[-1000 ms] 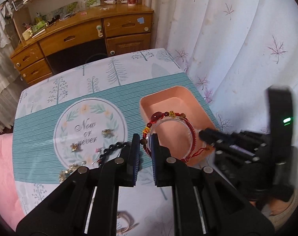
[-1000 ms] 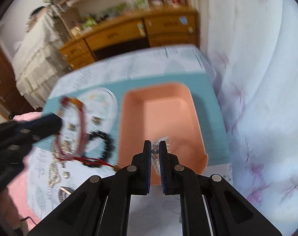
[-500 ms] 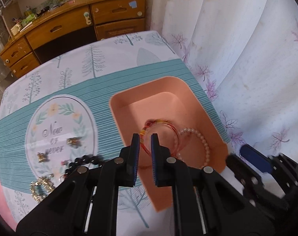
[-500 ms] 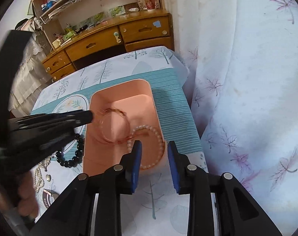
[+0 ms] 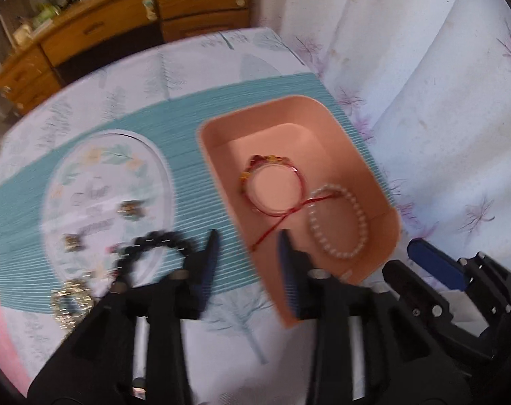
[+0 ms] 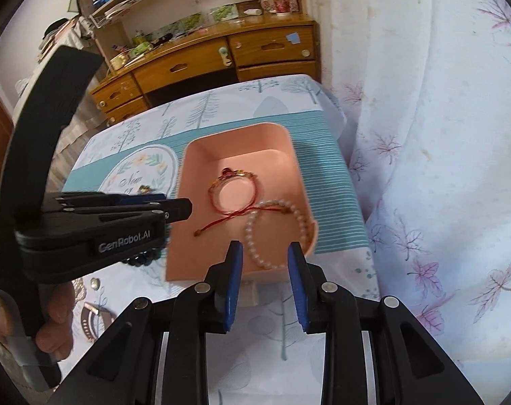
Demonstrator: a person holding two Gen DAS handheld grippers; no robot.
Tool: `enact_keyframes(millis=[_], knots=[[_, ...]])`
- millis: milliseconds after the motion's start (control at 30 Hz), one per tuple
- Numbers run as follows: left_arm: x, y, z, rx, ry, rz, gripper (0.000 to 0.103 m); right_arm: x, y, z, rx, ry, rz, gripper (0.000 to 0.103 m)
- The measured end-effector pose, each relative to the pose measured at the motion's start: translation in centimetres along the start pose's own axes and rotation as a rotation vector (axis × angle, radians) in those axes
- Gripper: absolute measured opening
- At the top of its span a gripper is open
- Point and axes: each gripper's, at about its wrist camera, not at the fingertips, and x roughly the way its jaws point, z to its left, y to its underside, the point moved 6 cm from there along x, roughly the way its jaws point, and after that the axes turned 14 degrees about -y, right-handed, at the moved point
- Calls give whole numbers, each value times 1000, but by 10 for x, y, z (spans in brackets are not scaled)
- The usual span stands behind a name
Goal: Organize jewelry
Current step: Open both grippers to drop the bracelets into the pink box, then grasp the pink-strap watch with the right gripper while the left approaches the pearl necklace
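Far left on the patterned cloth (image 5: 241, 81): small gold trinkets (image 5: 71, 298) and charms (image 5: 130, 209) scattered loose, unsorted. Beside them a black bead bracelet (image 5: 154, 246), likewise outside the pink tray (image 5: 326, 114), likely next to be collected. Just right of it, the left gripper (image 5: 247, 253), jaws opening, nothing between them, poised over the tray's near corner. Inside the tray, flat on the floor: the red cord bracelet (image 6: 233, 190), its loose tail trailing toward the left gripper's tips, and the pearl bracelet (image 6: 272, 229) touching it. Further right, the right gripper (image 6: 264, 249), jaws parted and empty, above the tray's near rim.
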Motion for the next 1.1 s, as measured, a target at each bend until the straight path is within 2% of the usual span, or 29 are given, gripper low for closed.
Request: enact_keyframes(millis=[100,233,367,600,900,1100], knots=[[-18,7,12,3,-2,-38,47,0,2,9,-12,-18,4,28],[-37,20,34,-18,-9,-59,47,-4,5,20,-33,-30,-8,37],[-55,41,58,-35,-24,-76,47,-7,9,32,-55,-46,-7,37],[-72,88,96,-113,-26,-59,47,-4,22,60,-101,-97,22,37],[-65,140,125,-215,-45,-3,47,11,52,113,-165,-195,86,37],[-61,165,145,-273,-89,-22,47,26,74,141,-156,-257,130,37]])
